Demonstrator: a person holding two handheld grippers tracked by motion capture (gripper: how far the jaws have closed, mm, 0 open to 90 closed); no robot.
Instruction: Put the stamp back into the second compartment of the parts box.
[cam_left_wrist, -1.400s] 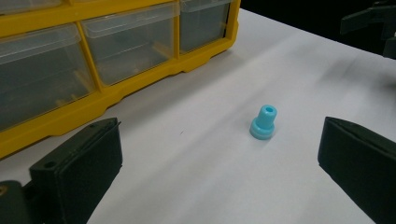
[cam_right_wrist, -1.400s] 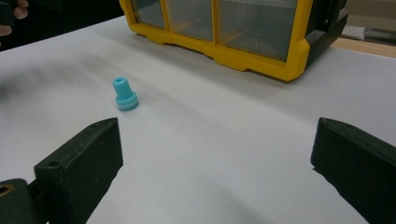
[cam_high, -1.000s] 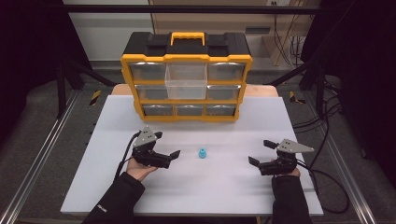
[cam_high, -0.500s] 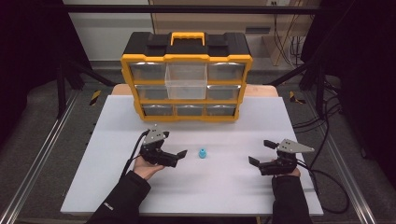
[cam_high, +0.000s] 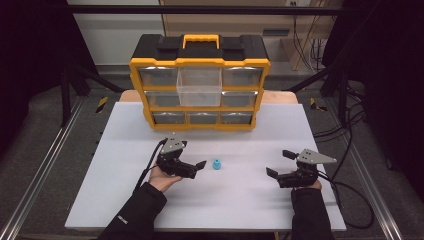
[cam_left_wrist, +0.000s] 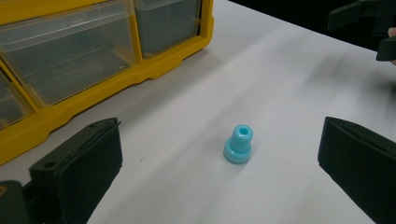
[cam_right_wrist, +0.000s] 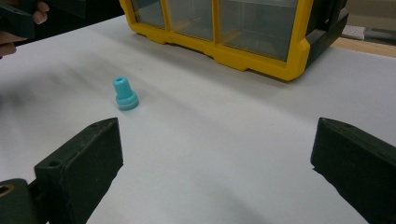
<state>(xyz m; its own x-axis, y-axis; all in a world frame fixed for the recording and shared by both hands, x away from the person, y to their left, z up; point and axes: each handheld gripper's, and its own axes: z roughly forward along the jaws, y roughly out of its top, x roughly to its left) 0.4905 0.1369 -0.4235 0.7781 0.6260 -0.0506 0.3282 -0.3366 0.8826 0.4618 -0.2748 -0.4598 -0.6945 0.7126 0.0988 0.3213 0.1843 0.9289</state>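
High view: our left gripper has closed in on blue plug at centre | jaws spread, nothing pinched | right gripper spread, well apart | grasp next, we judge.

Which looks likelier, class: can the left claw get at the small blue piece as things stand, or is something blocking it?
Probably yes: the left claw is open beside the blue piece, with bare table between.

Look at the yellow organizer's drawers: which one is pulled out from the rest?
The top-row middle drawer of the organizer. Its clear front juts forward and hangs over the middle row, while the other drawers sit flush in the yellow frame.
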